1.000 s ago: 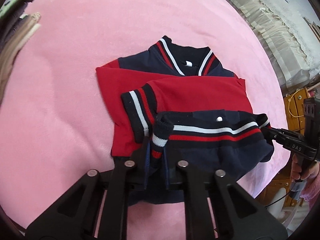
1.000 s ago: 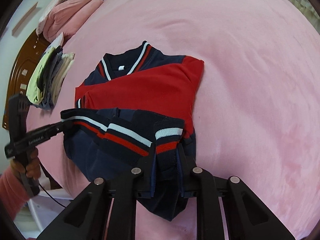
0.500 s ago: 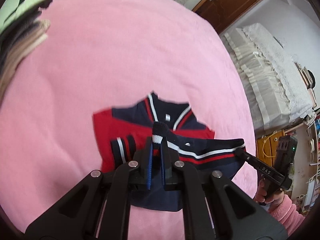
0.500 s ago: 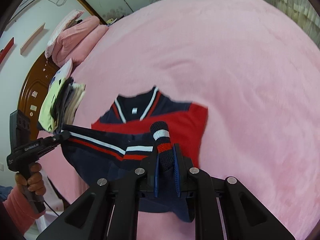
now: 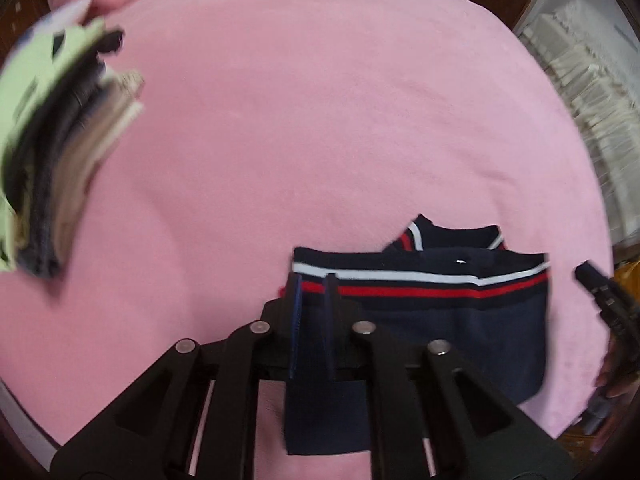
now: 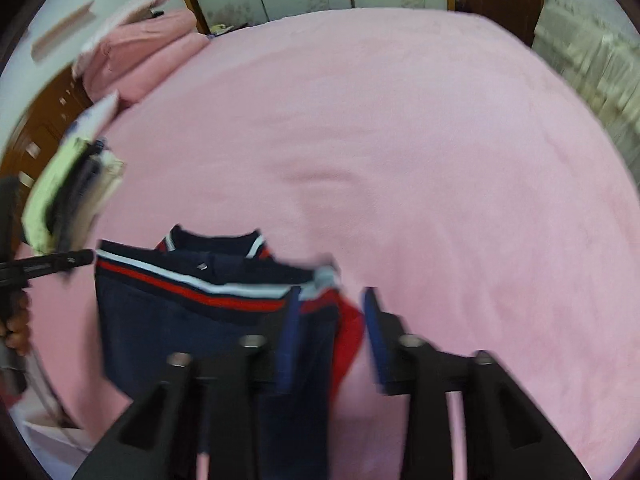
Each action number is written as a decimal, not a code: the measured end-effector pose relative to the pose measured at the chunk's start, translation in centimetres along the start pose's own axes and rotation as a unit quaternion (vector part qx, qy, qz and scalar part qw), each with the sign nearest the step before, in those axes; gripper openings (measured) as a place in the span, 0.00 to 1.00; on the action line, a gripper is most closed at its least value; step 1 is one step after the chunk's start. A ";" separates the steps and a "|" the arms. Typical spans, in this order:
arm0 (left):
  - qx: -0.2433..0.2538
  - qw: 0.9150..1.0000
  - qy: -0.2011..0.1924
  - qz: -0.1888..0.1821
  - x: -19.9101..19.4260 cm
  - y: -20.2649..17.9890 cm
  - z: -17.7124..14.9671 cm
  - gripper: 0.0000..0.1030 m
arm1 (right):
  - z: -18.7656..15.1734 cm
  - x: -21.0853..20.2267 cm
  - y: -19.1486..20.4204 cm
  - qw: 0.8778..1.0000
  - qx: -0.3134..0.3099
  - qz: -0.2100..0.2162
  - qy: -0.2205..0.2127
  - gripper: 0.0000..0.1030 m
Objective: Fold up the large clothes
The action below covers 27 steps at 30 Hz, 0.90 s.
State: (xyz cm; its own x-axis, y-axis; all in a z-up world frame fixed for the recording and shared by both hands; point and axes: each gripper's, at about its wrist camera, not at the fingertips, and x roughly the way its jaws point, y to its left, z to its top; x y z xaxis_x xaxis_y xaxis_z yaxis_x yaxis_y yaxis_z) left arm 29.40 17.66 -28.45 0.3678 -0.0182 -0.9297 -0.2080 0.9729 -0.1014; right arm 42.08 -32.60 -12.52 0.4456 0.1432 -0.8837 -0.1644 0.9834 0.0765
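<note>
Since the earlier frames, the striped hem of the jacket has been carried up and over the red sleeves, so that it now lies at the collar and hides nearly all the red. My right gripper has also changed: its blue-padded fingers stand parted, with the cloth lying loose between them, so I judge it released.

My left gripper has its pads close together; a flap of navy cloth sits between the fingers near their base, but the blur leaves me unable to say whether it is pinched or merely resting there.

Progress, as a judgement: the sleeve folds and the bottom-to-collar fold appear done, leaving a compact navy rectangle. What remains looks like letting go fully, flattening the hem edge, and perhaps moving the jacket to the stack of folded clothes.

Position relative to the jacket: my left gripper sits at its near left corner, touching the striped band; my right gripper sits at its near right corner, where a strip of red sleeve still shows. The jacket lies on the pink bedspread; the stack lies well apart from it, to its left. Pink pillows lie beyond the stack, far from the jacket.
</note>
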 end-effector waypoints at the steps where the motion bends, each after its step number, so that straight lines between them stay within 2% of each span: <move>1: 0.005 1.000 -0.003 0.002 -0.5 -0.3 0.1 0.20 | 0.2 -0.4 -0.3 1.000 0.014 0.003 -0.005 0.45; 3: 0.002 1.000 -0.005 -0.017 -1.5 -0.8 -0.3 0.42 | 0.0 -1.2 -0.3 0.999 0.031 0.021 -0.001 0.45; 5: -0.009 0.998 0.003 -0.056 -1.9 -1.4 -1.0 0.50 | -0.8 -1.7 -0.1 0.997 0.053 0.049 0.011 0.45; 6: -0.014 0.996 0.019 -0.085 -1.9 -1.8 -1.4 0.50 | -1.3 -1.9 0.1 0.995 0.073 0.073 0.011 0.44; 8: -0.015 0.992 0.051 -0.118 -1.9 -2.9 -2.5 0.50 | -2.7 -1.8 0.7 0.987 0.104 0.121 0.018 0.44; 9: -0.017 0.990 0.057 -0.125 -1.6 -3.3 -2.9 0.50 | -3.4 -1.1 1.4 0.980 0.114 0.160 0.030 0.35; 11: -0.021 0.990 0.053 -0.125 -1.3 -4.1 -3.7 0.50 | -4.9 0.3 2.9 0.969 0.124 0.208 0.046 0.17; 13: -0.034 0.991 0.065 -0.110 -0.2 -4.1 -4.0 0.50 | -5.8 2.3 4.4 0.960 0.138 0.236 0.059 0.14; 15: -0.048 0.989 0.090 -0.106 1.3 -4.0 -4.0 0.42 | -6.2 4.0 5.7 0.953 0.139 0.259 0.072 0.12; 17: -0.041 0.988 0.105 -0.109 2.6 -4.6 -4.4 0.40 | -6.1 5.7 7.2 0.954 0.119 0.259 0.093 0.12; 20: -0.027 0.987 0.119 -0.102 4.0 -5.2 -4.3 0.40 | -5.6 7.0 7.4 0.968 0.083 0.216 0.102 0.12; 22: -0.029 0.988 0.122 -0.094 4.6 -5.4 -4.4 0.40 | -5.5 7.3 5.9 0.977 0.079 0.172 0.098 0.10; 23: -0.034 0.988 0.121 -0.088 5.0 -5.2 -4.3 0.40 | -5.3 7.5 4.9 0.979 0.084 0.159 0.096 0.00; 27: -0.063 0.988 0.111 -0.092 5.5 -4.4 -4.2 0.40 | -5.8 6.4 -0.2 0.982 0.123 0.122 0.074 0.00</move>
State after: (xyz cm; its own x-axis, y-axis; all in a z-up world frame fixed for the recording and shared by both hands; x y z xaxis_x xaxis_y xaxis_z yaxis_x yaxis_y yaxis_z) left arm 28.56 12.31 -34.64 0.2052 -0.2556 -0.9448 -0.2718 0.9124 -0.3059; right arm 39.81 -32.49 -20.87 0.2836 0.3780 -0.8813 -0.0252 0.9217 0.3872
